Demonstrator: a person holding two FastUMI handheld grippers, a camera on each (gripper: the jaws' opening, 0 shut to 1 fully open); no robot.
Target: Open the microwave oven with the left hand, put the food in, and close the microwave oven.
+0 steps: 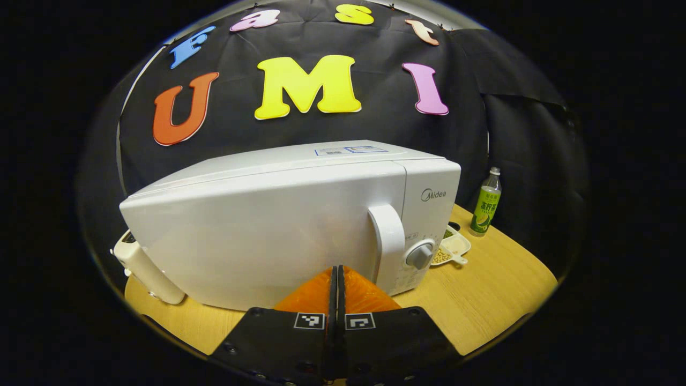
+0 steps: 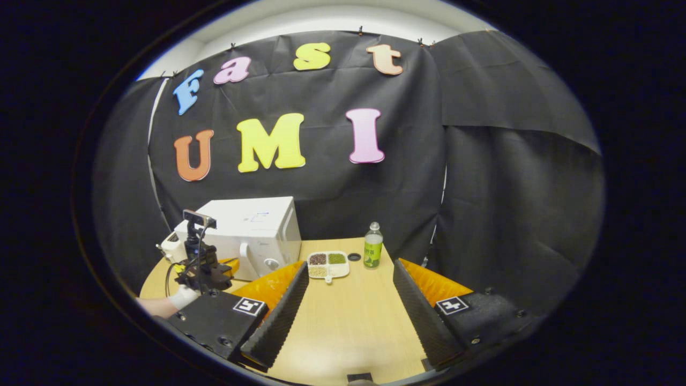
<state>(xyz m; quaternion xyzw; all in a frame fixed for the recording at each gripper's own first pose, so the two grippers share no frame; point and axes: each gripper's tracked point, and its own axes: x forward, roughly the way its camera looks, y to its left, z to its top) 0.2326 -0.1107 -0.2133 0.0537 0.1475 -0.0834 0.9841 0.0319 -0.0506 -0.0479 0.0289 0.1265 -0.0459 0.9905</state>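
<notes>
In the left gripper view the white microwave oven [image 1: 278, 225] fills the centre of the frame, door closed, its handle [image 1: 387, 244] right of centre. The left gripper [image 1: 337, 276] sits at the bottom centre, jaws pressed together on nothing. In the right gripper view the right gripper [image 2: 351, 279] has its jaws spread wide over the wooden table [image 2: 348, 327]. The food tray [image 2: 328, 264] (three compartments filled) lies just above centre, between the microwave oven and a green bottle [image 2: 373, 246].
</notes>
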